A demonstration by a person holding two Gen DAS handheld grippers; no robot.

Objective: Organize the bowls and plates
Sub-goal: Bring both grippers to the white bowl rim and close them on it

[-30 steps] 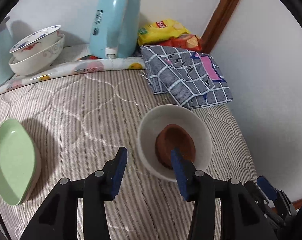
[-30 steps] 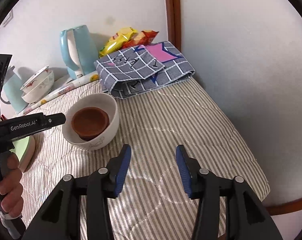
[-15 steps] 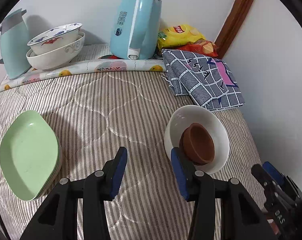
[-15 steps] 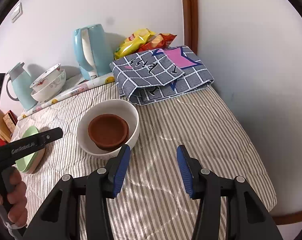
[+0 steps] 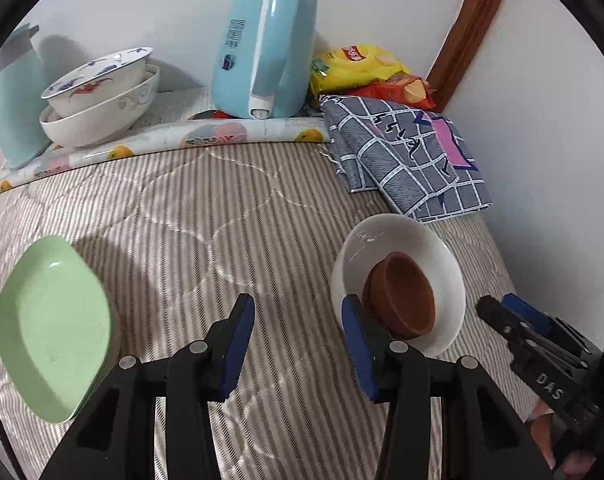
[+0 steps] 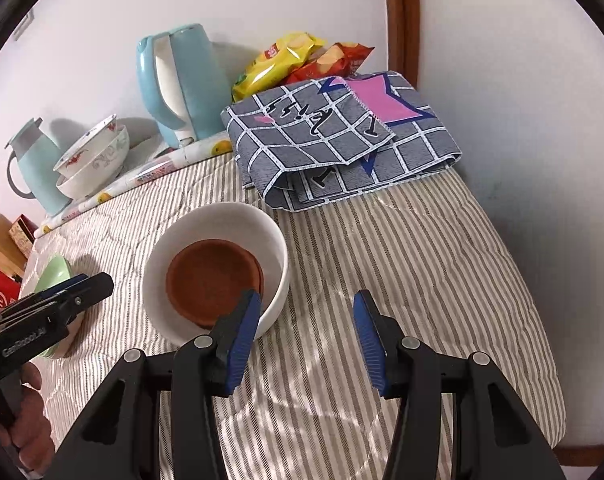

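A white bowl (image 5: 442,264) with a brown bowl (image 5: 402,296) nested inside stands on the striped quilt; it also shows in the right wrist view (image 6: 262,232), with the brown bowl (image 6: 210,280) in it. My left gripper (image 5: 298,332) is open and empty, just left of the white bowl. My right gripper (image 6: 306,320) is open and empty, its left finger (image 6: 242,320) in front of the bowl's rim. Green plates (image 5: 50,328) are stacked at the left. Two patterned bowls (image 5: 102,92) are stacked at the back left.
A light-blue kettle (image 5: 262,48), a teal jug (image 5: 14,96), snack bags (image 5: 358,68) and a folded grey checked cloth (image 5: 406,156) line the back and right. A wall (image 5: 542,120) borders the right side. The quilt's edge (image 6: 542,380) drops off at the right.
Both grippers have pulled back and shifted; the left view now takes in more of the green plates and the jug. The right gripper has come closer to the white bowl. The bowls have not moved.
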